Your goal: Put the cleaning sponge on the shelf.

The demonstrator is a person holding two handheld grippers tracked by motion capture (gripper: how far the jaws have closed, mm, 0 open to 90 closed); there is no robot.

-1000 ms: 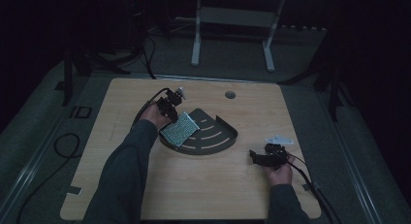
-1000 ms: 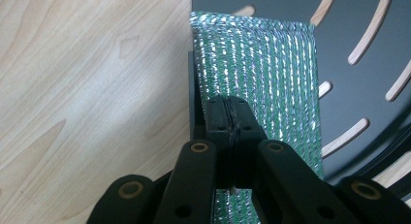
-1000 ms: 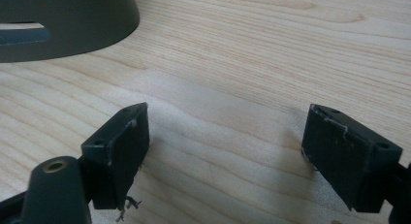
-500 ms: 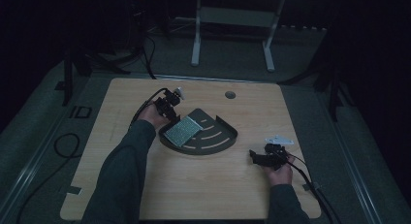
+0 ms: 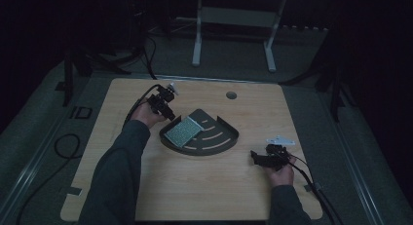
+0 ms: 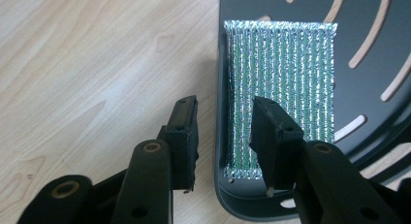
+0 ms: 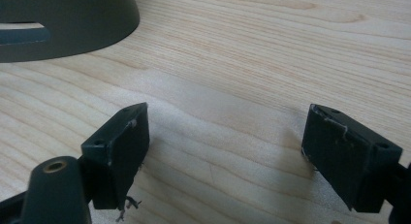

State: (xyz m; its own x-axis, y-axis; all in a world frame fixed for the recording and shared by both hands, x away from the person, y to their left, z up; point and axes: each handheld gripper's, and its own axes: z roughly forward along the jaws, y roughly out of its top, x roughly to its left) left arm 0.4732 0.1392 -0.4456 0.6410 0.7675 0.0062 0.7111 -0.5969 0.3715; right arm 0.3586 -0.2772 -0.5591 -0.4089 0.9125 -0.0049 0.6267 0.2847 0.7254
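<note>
Wooden table [image 5: 195,186] | one tray [image 5: 219,140] | one mesh pad [image 5: 181,131] | both jaws spread

One legible mark: "ID" [image 5: 81,112] in dark letters on the grey floor mat, off the worktop [image 5: 146,196] edge at about 9 o'clock. No other text readable.
</note>
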